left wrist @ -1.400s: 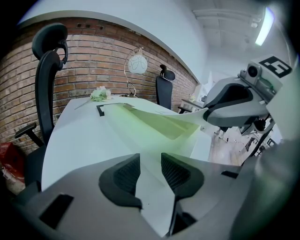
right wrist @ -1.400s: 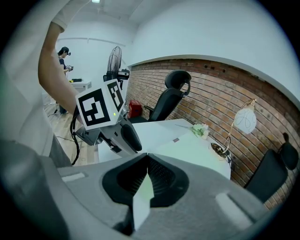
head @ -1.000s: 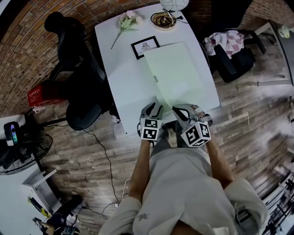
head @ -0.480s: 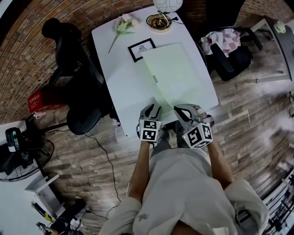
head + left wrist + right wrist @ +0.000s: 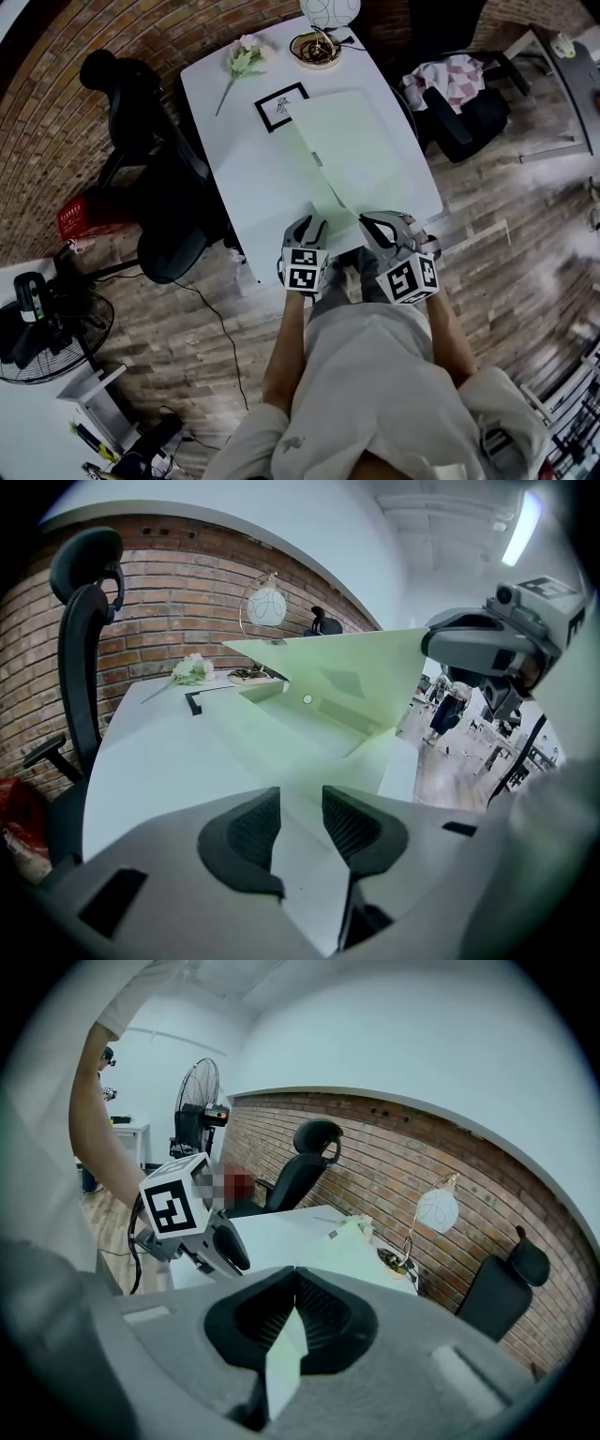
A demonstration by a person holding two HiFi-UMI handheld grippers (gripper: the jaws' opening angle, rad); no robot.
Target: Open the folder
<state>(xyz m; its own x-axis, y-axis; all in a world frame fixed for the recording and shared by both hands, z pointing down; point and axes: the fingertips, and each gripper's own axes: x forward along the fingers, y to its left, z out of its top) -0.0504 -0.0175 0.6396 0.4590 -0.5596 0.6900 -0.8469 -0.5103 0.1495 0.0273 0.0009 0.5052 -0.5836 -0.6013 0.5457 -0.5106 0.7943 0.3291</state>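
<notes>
1. The pale green folder (image 5: 352,155) lay on the white table (image 5: 244,178), centre-right in the head view. Its near corner reached the table's lower edge, right by your two grippers.
2. Your right gripper (image 5: 375,223) was clenched hard on the cover's near edge. In the right gripper view a thin green sheet (image 5: 286,1358) ran straight between the closed pads.
3. And the cover was up! In the left gripper view it stood across the upper middle of the frame as an open wedge (image 5: 375,682), clear of the lower leaf (image 5: 281,733) beneath.
4. Your left gripper (image 5: 300,803) had its jaws apart and was grasping nothing. It hung over the lower leaf at the bottom of that frame. Whether it touched the leaf, I couldn't tell.
5. Judging by that thin edge, the folder looked light and flexible, likely to bow rather than swing flat like a board.
6. Its surface looked smooth, so a shallow pinch could slide off. Taking the edge deep in the pads near the corner seemed the safest hold.
7. The lower leaf looked light enough to ride up with the cover, so pinning it with the left gripper seemed sensible.
</notes>
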